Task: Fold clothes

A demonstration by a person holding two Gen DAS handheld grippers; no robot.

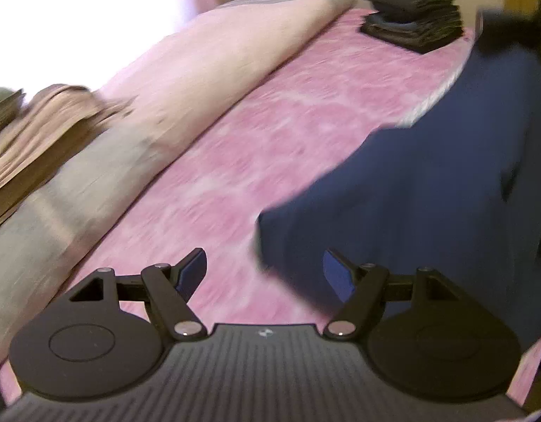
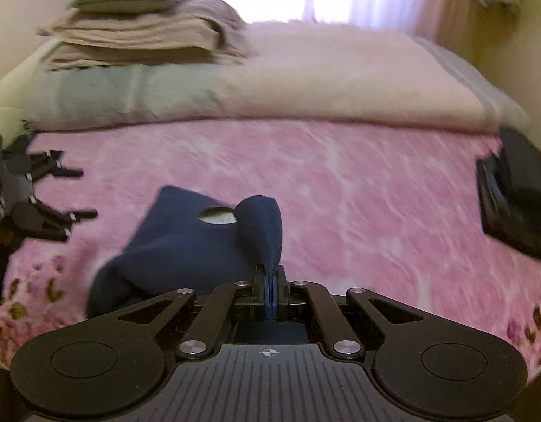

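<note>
The left gripper [image 1: 263, 269] fills the bottom of its own view, its blue-padded fingers [image 1: 193, 270] spread wide with nothing between them, and it also shows at the left edge of the right wrist view, jaws apart. The right gripper [image 2: 270, 281] sits at bottom centre of its view, tilted downward, its pads pressed together on a pinched fold of navy garment [image 2: 186, 242].

Garment [image 2: 179, 242] on bedspread [image 2: 340, 193] (folded stack [image 2: 516, 204] far right).
</note>
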